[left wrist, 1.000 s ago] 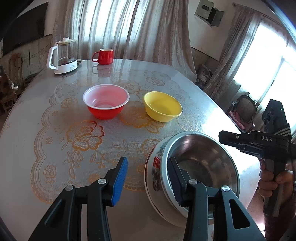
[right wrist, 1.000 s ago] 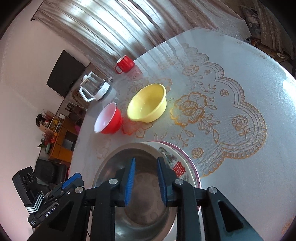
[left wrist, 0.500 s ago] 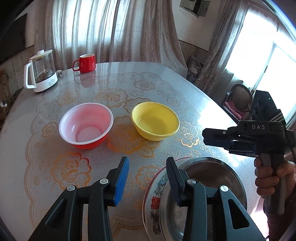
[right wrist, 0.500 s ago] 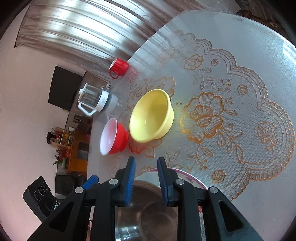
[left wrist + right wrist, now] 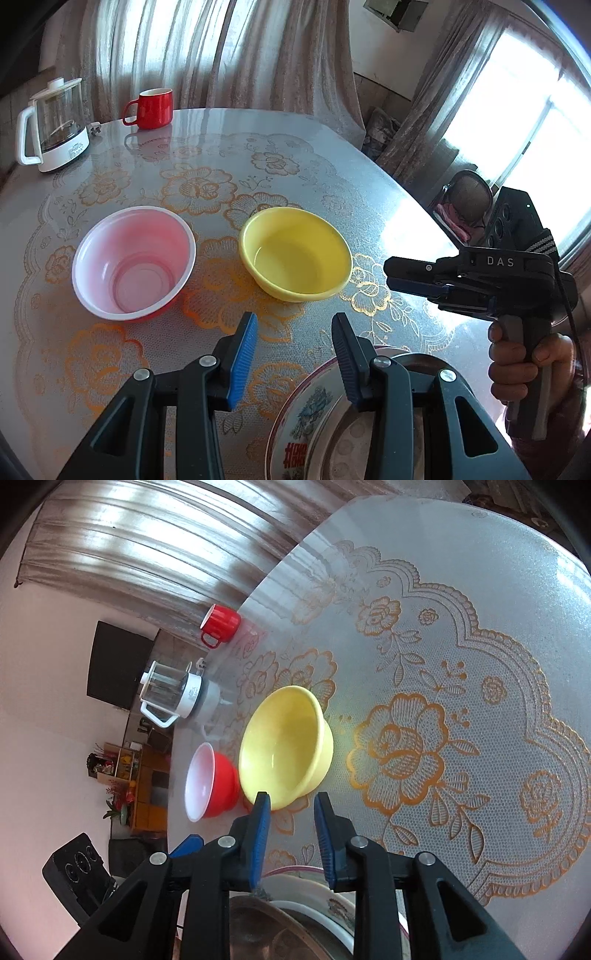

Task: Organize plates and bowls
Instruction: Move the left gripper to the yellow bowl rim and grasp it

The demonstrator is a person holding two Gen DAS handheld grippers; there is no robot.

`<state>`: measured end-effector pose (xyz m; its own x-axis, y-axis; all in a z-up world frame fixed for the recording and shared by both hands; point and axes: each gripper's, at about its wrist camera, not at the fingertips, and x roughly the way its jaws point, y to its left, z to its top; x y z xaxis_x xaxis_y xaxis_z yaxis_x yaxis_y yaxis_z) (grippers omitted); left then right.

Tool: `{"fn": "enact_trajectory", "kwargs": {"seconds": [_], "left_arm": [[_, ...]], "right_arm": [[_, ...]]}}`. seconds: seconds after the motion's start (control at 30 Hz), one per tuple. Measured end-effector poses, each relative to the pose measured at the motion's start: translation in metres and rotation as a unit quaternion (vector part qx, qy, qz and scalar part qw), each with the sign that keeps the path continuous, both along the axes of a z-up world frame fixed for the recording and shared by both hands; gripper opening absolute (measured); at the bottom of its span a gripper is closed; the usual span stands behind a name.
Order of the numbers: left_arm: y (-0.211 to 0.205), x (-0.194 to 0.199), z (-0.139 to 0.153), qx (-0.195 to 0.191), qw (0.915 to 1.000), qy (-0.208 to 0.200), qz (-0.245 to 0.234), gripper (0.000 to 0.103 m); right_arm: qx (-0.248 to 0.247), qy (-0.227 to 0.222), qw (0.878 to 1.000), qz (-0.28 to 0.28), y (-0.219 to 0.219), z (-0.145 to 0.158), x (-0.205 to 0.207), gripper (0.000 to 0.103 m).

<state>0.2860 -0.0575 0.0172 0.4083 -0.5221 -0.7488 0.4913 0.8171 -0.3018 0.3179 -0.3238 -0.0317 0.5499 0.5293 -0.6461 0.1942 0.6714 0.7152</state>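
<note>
A yellow bowl (image 5: pixel 295 253) and a red bowl with a white inside (image 5: pixel 133 262) stand side by side mid-table; both also show in the right wrist view, yellow bowl (image 5: pixel 284 746), red bowl (image 5: pixel 212 781). A steel bowl (image 5: pixel 354 450) sits in a flowered plate (image 5: pixel 295 424) at the near edge, under both grippers. My left gripper (image 5: pixel 295 354) is open and empty above the cloth. My right gripper (image 5: pixel 291 834) is open and empty, just short of the yellow bowl's near rim; it appears at right in the left wrist view (image 5: pixel 391 271).
A red mug (image 5: pixel 153 109) and a glass kettle (image 5: pixel 53 125) stand at the table's far left. A lace-pattern cloth (image 5: pixel 443 701) covers the round table. A chair (image 5: pixel 469 199) stands beyond the right edge.
Both grippers have moved forward from over the steel bowl and plate toward the yellow and red bowls. The bowls have not moved.
</note>
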Motion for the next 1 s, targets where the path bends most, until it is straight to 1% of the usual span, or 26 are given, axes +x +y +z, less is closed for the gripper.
{"fn": "enact_trajectory", "kwargs": {"seconds": [0.13,0.3,0.4,0.43,0.53,0.6,0.67,0.77,0.83,0.87,0.93,1.0], "left_arm": [[-0.006,0.009,0.000,-0.007,0.9999,0.011,0.004,0.042],[-0.016,0.022,-0.002,0.000,0.9999,0.015,0.006,0.042],[-0.020,0.034,-0.005,0.001,0.9997,0.022,0.012,0.037],[-0.021,0.038,-0.007,0.002,0.9996,0.025,0.013,0.036],[-0.022,0.052,-0.014,0.008,0.9992,0.032,0.020,0.033],[-0.024,0.059,-0.018,0.010,0.9990,0.037,0.022,0.032],[-0.028,0.064,-0.022,0.014,0.9989,0.037,0.024,0.029],[-0.033,0.072,-0.029,0.020,0.9987,0.037,0.027,0.027],[-0.037,0.077,-0.034,0.021,0.9985,0.045,0.023,0.023],[-0.039,0.078,-0.035,0.024,0.9985,0.044,0.021,0.023],[-0.042,0.078,-0.037,0.022,0.9988,0.043,0.012,0.022],[-0.043,0.078,-0.038,0.010,0.9987,0.049,0.001,0.019]], "right_arm": [[-0.002,0.002,1.000,-0.008,-0.005,-0.001,0.007,0.025],[-0.001,0.008,1.000,-0.014,-0.005,-0.006,0.018,0.025],[-0.008,0.009,1.000,-0.016,-0.004,-0.008,0.027,0.025],[-0.014,0.010,1.000,-0.018,-0.002,-0.008,0.030,0.023],[-0.025,0.017,0.999,-0.017,0.002,-0.013,0.038,0.022],[-0.031,0.020,0.999,-0.016,0.004,-0.016,0.042,0.020],[-0.034,0.020,0.999,-0.013,0.005,-0.017,0.045,0.019],[-0.042,0.020,0.999,-0.010,0.006,-0.019,0.048,0.015],[-0.045,0.027,0.999,-0.005,0.007,-0.023,0.048,0.011],[-0.049,0.029,0.998,-0.003,0.007,-0.025,0.048,0.010],[-0.050,0.028,0.998,-0.002,0.007,-0.025,0.047,0.010],[-0.049,0.027,0.998,-0.004,0.006,-0.026,0.047,0.010]]}}
